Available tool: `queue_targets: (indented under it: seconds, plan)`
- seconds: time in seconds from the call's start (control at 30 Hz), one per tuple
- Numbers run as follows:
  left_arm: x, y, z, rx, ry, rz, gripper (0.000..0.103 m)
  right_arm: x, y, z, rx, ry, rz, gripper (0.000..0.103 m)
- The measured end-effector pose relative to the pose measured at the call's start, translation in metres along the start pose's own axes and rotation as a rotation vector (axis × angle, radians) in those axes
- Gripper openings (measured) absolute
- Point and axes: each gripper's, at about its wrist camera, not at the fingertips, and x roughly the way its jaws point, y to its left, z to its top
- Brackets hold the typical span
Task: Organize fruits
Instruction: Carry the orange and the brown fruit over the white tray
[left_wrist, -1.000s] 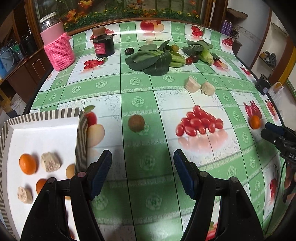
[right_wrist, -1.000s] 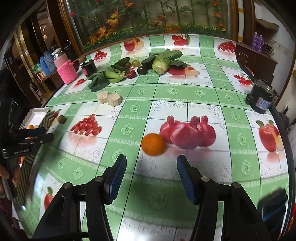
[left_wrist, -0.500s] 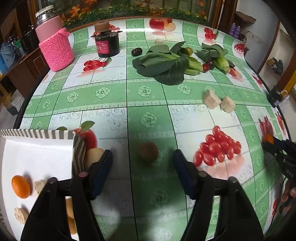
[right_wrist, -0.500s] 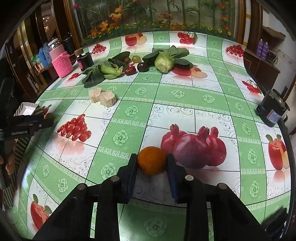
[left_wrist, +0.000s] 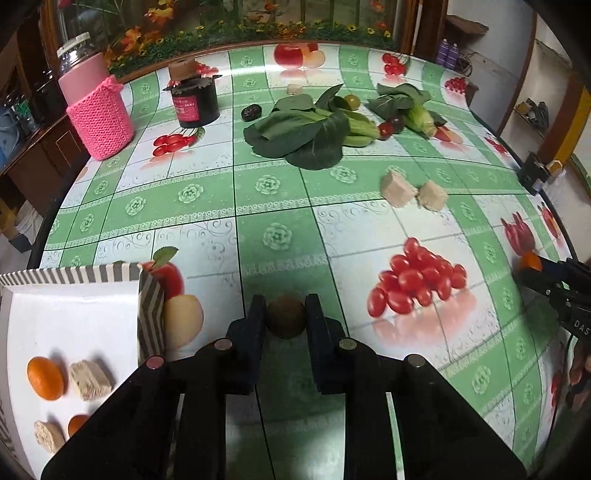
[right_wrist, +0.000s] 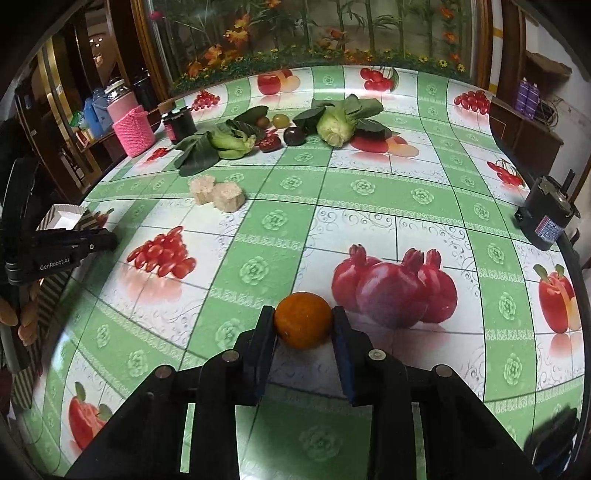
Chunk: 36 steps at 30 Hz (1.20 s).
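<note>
Pinching a small brown fruit (left_wrist: 285, 317) between its two fingers, the left tool (left_wrist: 285, 314) sat low over the table (left_wrist: 273, 206), the fruit at the fingertips. Just to that tool's left stood a white tray (left_wrist: 74, 317) with a striped rim, holding an orange piece (left_wrist: 45, 377) and pale chunks (left_wrist: 90, 380). Ahead of the tool and well apart lay two more pale cubes (left_wrist: 412, 192), leafy greens (left_wrist: 306, 129), a dark jar (left_wrist: 194, 103) and a pink knitted cup cover (left_wrist: 100, 120).

The right tool (right_wrist: 303, 325) was pressed onto an orange (right_wrist: 303, 320), which rested on the table between the fingers, just beside the printed pomegranates (right_wrist: 393, 284) on the cloth. Far ahead of it sat a cabbage head (right_wrist: 334, 129) and a dark plum (right_wrist: 294, 136); a black motor (right_wrist: 546, 218) stood off to the right by the table edge.
</note>
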Motion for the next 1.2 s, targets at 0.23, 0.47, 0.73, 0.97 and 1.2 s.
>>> queue_targets:
  seconds: [0.23,0.47,0.73,0.97,1.2]
  plan:
    - [-0.024,-0.008,-0.016,0.021,-0.022,-0.001,0.018,-0.024,0.016,-0.008,0.004,-0.033,0.045,0.031]
    - [-0.044,-0.013,-0.038,0.044,-0.042,0.009,0.018,-0.037,0.054,-0.017,-0.030,-0.037,0.102,0.031]
    - [-0.070,-0.001,-0.055,0.044,-0.086,0.042,0.018,-0.043,0.104,-0.022,-0.076,-0.040,0.172,0.031]
    - [-0.088,0.017,-0.071,0.026,-0.111,0.076,0.019,-0.047,0.151,-0.025,-0.155,-0.037,0.208,0.031]
    - [-0.100,0.035,-0.082,0.010,-0.124,0.106,0.019,-0.048,0.186,-0.023,-0.207,-0.043,0.240,0.031]
